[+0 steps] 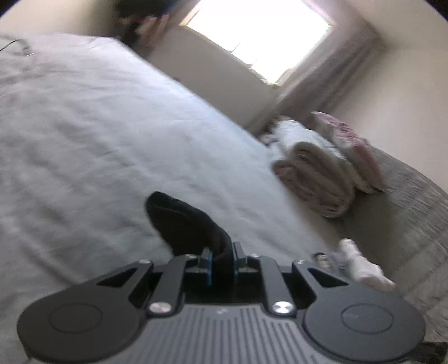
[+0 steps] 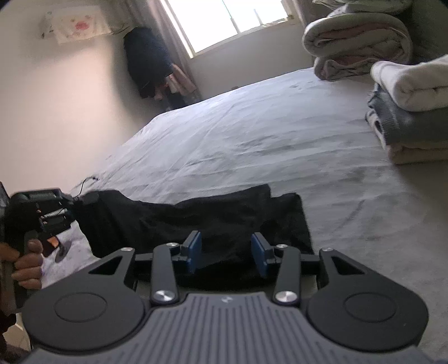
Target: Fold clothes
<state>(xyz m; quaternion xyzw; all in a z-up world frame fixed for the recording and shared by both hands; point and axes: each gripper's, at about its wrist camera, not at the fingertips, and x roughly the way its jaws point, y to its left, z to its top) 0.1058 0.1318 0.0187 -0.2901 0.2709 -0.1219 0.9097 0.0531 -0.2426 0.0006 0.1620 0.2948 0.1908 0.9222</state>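
A black garment [image 2: 196,218] lies stretched across the near part of the white bed sheet [image 2: 252,134]. My left gripper [image 1: 222,259] is shut on one end of that garment [image 1: 184,224], which sticks up between the blue pads. From the right wrist view, the left gripper [image 2: 75,203] shows at the far left, held by a hand [image 2: 26,263], with the garment's left end in it. My right gripper [image 2: 226,253] is open just above the garment's near edge, its blue pads [image 2: 196,252] wide apart with black cloth beneath them.
A stack of folded clothes [image 2: 414,112], white on grey on peach, sits at the right. Rolled blankets [image 2: 355,42] lie further back. A window [image 2: 229,19] and hanging dark clothing [image 2: 148,58] are beyond the bed. A white item [image 1: 361,266] lies near a grey cover [image 1: 406,196].
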